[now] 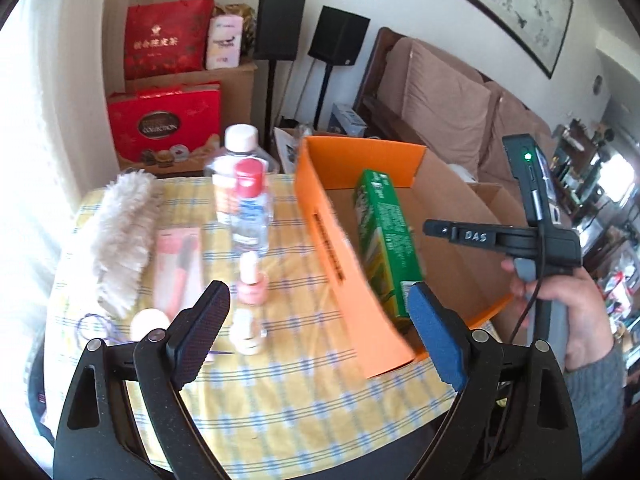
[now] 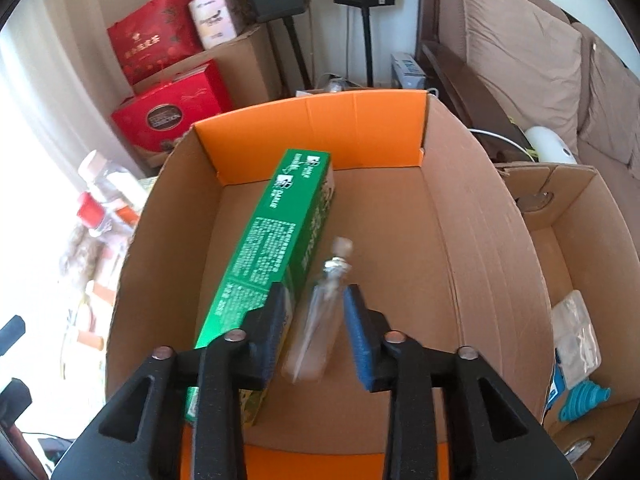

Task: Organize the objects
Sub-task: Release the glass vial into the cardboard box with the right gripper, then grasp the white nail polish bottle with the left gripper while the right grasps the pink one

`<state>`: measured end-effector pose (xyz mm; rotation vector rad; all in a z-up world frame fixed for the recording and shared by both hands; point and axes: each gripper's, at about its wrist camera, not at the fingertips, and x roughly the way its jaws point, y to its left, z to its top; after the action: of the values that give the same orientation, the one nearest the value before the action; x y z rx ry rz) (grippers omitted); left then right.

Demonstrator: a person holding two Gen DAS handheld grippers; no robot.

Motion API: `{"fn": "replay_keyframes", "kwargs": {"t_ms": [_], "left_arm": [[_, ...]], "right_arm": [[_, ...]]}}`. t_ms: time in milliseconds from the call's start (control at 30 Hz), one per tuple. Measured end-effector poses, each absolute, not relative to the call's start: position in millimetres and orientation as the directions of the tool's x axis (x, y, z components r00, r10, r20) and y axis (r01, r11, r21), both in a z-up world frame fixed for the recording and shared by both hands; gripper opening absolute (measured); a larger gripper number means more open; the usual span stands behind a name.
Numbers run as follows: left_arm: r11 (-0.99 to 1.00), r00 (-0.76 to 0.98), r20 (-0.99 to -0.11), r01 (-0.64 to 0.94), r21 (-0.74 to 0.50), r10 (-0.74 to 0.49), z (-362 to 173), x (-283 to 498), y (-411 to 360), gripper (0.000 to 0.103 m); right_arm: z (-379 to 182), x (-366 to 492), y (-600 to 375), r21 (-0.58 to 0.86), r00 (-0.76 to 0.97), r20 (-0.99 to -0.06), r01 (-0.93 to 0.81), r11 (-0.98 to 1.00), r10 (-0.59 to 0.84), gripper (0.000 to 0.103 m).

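1. Left wrist view, progress: your left gripper [image 1: 316,334] hangs wide apart with nothing between its pads, over the checked tablecloth [image 1: 280,412]. Only the green carton [image 1: 386,240] shows inside the orange-flapped box [image 1: 332,240] from here. Left on the table, by my judgement yet to be packed: the fluffy duster [image 1: 120,236], the pink packet [image 1: 180,268], two clear bottles [image 1: 244,196], the pink nail polish [image 1: 252,284], a small pale bottle [image 1: 246,334] and a round pale object [image 1: 150,322]. You are early in the job.

2. Left wrist view, writing: "DAS" reads on the right gripper's body, and "COLLECTION" on the red gift box [image 1: 164,128] behind. Chinese characters on the upper red bag [image 1: 168,38] are too soft to read.

3. Right wrist view, progress: your right gripper [image 2: 314,330] stands partly parted around a small clear bottle [image 2: 320,312]; the pads seem clear of it, so it looks released, lying beside the green carton [image 2: 272,260] in the box [image 2: 492,248].

4. Right wrist view, writing: the carton's print is too fine to read.
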<state>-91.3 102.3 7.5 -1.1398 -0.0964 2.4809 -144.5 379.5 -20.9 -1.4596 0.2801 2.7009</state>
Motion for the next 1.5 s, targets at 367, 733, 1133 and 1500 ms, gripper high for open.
{"fn": "replay_keyframes", "kwargs": {"t_ms": [367, 733, 1133, 1500], "left_arm": [[-0.95, -0.645, -0.699, -0.237, -0.202, 0.31, -0.1, -92.5, 33.2, 0.092], [-0.964, -0.641, -0.72, -0.166, -0.208, 0.266, -22.3, -93.4, -17.6, 0.092], [-0.967, -0.624, -0.739, -0.177, -0.184, 0.255, -45.5, -87.8, -25.8, 0.092], [-0.926, -0.593, -0.721, -0.326, -0.19, 0.357, -61.1, -89.2, 30.0, 0.092]], "right_arm": [[19.8, -112.8, 349.0, 0.114, -0.645, -0.763, -0.073, -0.991, -0.041, 0.037], [37.2, -104.0, 272.5, 0.143, -0.687, -0.709, 0.077, -0.987, -0.156, 0.053], [16.9, -119.8, 217.7, 0.156, -0.66, -0.72, 0.148, -0.977, -0.215, 0.058], [-10.3, -161.7, 192.5, 0.161, -0.592, -0.773, 0.165, -0.973, -0.228, 0.042]]}}
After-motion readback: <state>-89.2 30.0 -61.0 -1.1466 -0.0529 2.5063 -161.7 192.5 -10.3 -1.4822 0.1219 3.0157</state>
